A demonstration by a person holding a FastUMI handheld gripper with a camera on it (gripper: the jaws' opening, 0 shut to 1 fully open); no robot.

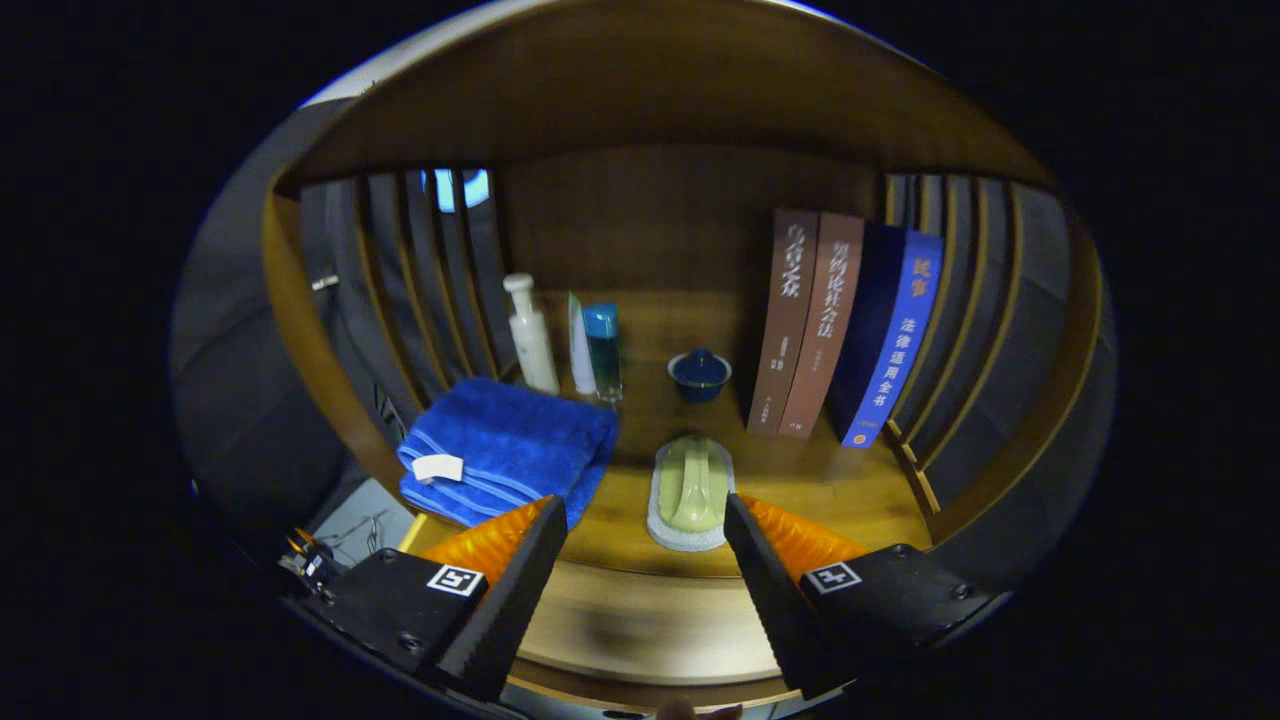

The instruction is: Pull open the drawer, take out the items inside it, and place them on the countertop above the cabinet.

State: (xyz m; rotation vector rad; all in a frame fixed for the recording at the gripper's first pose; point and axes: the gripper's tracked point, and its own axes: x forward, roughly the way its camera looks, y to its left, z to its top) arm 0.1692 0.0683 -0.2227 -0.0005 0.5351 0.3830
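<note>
My gripper (645, 520) is open, its two fingers spread wide with nothing between them. Just ahead of the fingers, on the wooden countertop (820, 480), lies a pale green spoon-shaped piece on a small white oval dish (690, 490). Beyond it stands a small dark blue lidded cup (699, 374). A folded blue towel (510, 445) lies ahead of the left finger. Under the fingers runs a lighter wooden front edge (640, 620); I cannot tell whether it is the drawer.
A white bottle (530, 335), a white tube (580, 345) and a teal bottle (603, 350) stand behind the towel. Three upright books (845, 325) lean at the right. Slatted wooden sides (440, 290) and a wooden back panel close in the shelf space.
</note>
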